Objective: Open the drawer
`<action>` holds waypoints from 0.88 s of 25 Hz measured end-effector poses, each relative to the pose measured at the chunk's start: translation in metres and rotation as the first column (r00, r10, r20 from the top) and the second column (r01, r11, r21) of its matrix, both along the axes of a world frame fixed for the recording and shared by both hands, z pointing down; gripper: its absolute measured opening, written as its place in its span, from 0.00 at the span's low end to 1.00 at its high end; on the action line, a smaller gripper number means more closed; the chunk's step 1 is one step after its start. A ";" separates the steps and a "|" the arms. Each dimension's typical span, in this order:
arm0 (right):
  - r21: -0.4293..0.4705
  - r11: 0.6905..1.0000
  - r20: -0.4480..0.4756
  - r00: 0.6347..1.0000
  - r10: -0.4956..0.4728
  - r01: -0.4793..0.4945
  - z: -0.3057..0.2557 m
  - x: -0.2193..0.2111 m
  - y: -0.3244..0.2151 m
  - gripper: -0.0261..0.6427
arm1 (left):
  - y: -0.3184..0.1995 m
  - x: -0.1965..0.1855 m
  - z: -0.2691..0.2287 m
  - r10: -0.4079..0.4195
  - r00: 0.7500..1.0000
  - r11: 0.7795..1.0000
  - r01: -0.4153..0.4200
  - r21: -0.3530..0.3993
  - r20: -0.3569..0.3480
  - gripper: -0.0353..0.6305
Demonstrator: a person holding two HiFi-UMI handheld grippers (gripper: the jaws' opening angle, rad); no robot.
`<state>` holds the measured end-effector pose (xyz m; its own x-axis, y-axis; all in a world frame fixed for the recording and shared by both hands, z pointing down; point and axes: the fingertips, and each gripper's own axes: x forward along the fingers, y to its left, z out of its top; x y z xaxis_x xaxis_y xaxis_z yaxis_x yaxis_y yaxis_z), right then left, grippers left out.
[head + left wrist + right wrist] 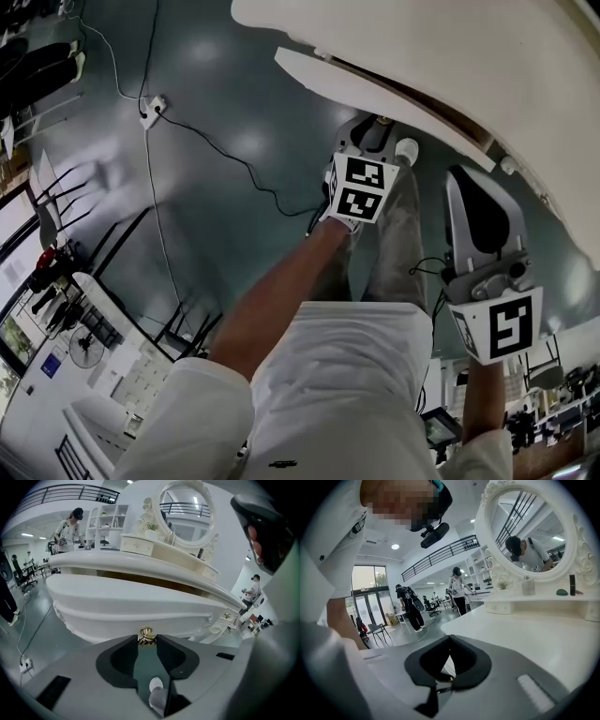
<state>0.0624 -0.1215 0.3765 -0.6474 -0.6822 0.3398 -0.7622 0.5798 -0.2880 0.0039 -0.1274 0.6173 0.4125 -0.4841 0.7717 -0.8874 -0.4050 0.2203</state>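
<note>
The white dressing table (140,562) has its wide curved drawer (131,604) standing a little out from under the top, with brown wood showing in the gap. At the middle of the drawer front is a small gold knob (146,633). My left gripper (147,639) is shut on that knob, which sits pinched between the dark fingertips. The head view shows the left gripper (378,129) reaching down to the drawer (375,89). My right gripper (449,638) hovers over the tabletop (525,630), shut with nothing in it; it sits to the right of the left gripper, as the right gripper (461,183) in the head view.
An oval mirror (185,510) and a small drawer box (137,545) stand on the table's back. A black cable and power strip (150,111) lie on the grey floor. My legs (394,234) stand close to the table. People (458,590) work at desks far behind.
</note>
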 end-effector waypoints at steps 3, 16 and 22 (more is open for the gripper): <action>0.006 1.000 0.003 1.000 -0.006 0.006 -0.001 -0.005 0.004 0.06 | 0.009 -0.001 0.001 0.006 1.000 1.000 -0.006 -0.007 0.000 0.24; 0.014 0.999 0.001 0.999 -0.039 0.039 -0.008 -0.031 0.034 0.06 | 0.051 -0.021 -0.001 0.008 1.000 1.000 -0.008 -0.027 0.005 0.25; 0.018 0.999 -0.002 0.999 -0.047 0.047 -0.011 -0.040 0.048 0.06 | 0.072 -0.032 0.000 0.008 1.000 0.999 -0.007 -0.036 0.012 0.25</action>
